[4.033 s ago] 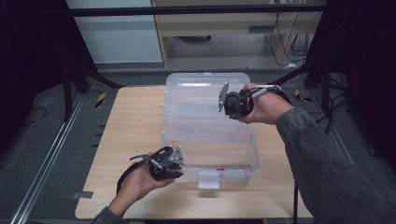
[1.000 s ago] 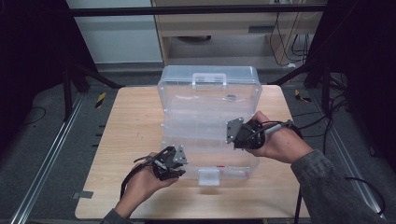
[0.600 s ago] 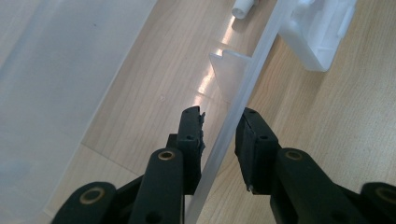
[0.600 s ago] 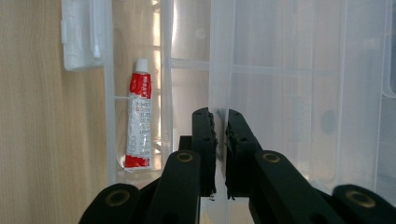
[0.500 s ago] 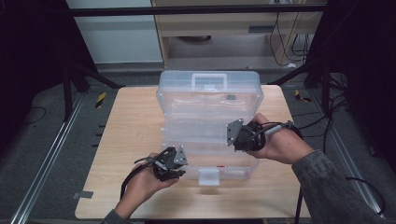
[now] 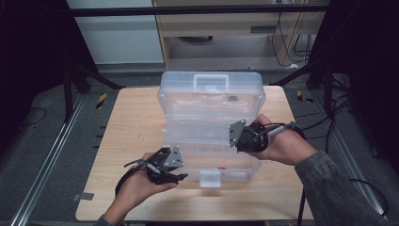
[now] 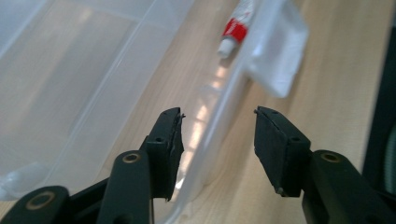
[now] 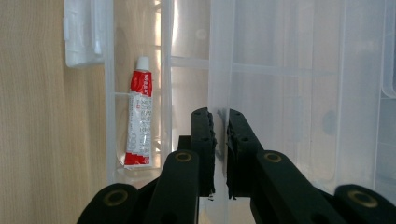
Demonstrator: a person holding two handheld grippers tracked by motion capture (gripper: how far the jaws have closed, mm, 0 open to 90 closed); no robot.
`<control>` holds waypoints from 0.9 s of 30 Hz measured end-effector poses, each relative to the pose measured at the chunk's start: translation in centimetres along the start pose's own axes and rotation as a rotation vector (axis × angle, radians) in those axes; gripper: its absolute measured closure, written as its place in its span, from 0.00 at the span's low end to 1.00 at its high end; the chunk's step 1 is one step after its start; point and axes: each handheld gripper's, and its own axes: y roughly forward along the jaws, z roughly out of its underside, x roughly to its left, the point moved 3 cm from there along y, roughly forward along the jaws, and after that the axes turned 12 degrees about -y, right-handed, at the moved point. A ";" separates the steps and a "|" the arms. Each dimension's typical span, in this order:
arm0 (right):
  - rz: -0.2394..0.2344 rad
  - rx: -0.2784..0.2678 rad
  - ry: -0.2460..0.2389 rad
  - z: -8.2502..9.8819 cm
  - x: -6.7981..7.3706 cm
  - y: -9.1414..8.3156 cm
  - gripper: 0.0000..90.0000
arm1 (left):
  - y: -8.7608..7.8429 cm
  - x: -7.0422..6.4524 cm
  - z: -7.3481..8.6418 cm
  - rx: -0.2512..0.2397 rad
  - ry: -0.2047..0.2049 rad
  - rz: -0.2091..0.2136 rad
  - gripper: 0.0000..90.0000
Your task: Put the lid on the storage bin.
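My right gripper (image 8: 219, 122) pinches the clear lid (image 8: 219, 56), my left gripper (image 7: 218, 135) has just been opening, straddling the box wall (image 7: 212, 140) untouched — red-and-white tube (image 8: 138, 119), lettering unreadable.

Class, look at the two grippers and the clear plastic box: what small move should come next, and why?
Probably the right gripper swings the lid on down. It is shut on the lid's edge, the lid stands half raised over the box, and the left gripper, its jaws just opened, straddles the front wall without pressing it.
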 end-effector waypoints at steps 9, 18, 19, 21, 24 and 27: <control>0.013 -0.011 0.010 0.1 0.3 0.0 0.92 | -4.7 0.9 -1.2 -0.187 -0.087 0.084 0.70; 0.038 0.016 -0.005 0.0 0.6 0.0 0.90 | -6.9 4.5 -2.6 -0.215 -0.208 0.051 0.99; 0.041 0.012 -0.005 0.0 0.7 0.0 0.90 | -7.1 5.1 -2.8 -0.228 -0.228 0.036 0.99; 0.044 0.019 -0.013 0.0 0.8 0.0 0.90 | -7.5 6.3 -3.2 -0.251 -0.266 0.002 0.98; 0.045 0.020 -0.018 0.0 0.8 0.0 0.90 | -7.8 7.8 -3.5 -0.271 -0.328 -0.004 0.99; 0.045 0.022 -0.021 -0.1 0.8 0.1 0.90 | -7.9 8.8 -3.7 -0.284 -0.363 0.017 0.99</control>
